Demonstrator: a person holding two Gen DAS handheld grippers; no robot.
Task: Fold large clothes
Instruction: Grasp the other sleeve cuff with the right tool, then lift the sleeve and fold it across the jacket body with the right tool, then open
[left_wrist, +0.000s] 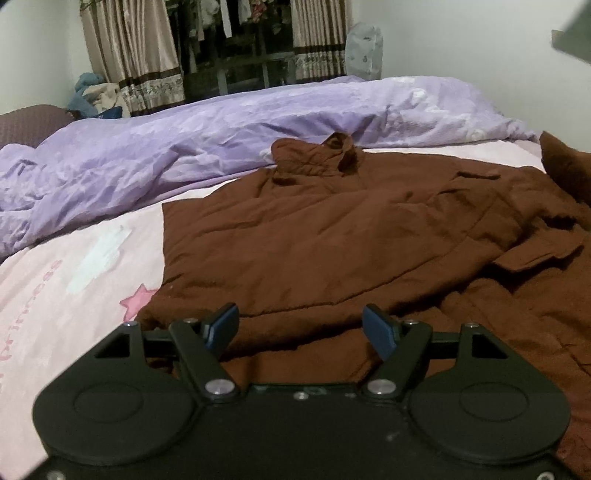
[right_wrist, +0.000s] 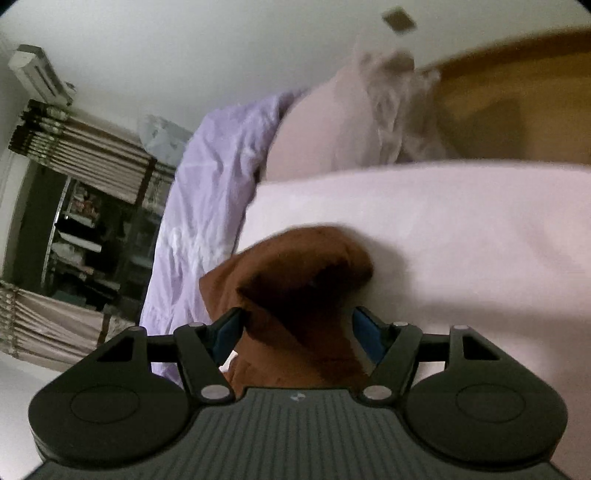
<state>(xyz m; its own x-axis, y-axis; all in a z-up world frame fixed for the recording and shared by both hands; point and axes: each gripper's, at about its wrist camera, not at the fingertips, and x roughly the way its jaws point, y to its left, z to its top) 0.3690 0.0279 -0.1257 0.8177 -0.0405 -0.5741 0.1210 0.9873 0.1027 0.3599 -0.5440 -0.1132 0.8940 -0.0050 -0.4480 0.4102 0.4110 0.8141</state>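
Note:
A large brown jacket (left_wrist: 332, 229) lies spread on the pink bed sheet (left_wrist: 55, 295), collar at the far end, its right side rumpled. My left gripper (left_wrist: 300, 326) is open and empty, just above the jacket's near hem. In the right wrist view, which is tilted sideways, a bunched brown part of the jacket (right_wrist: 295, 280) sits between the wide-apart blue pads (right_wrist: 225, 334) of my right gripper (right_wrist: 295, 332). The pads stand apart at its sides, not pressed on it.
A crumpled purple duvet (left_wrist: 184, 140) runs along the far side of the bed. Curtains (left_wrist: 129, 48) and a dark window stand behind it. A pink pillow (right_wrist: 325, 129) and a wooden headboard (right_wrist: 517, 92) show in the right wrist view.

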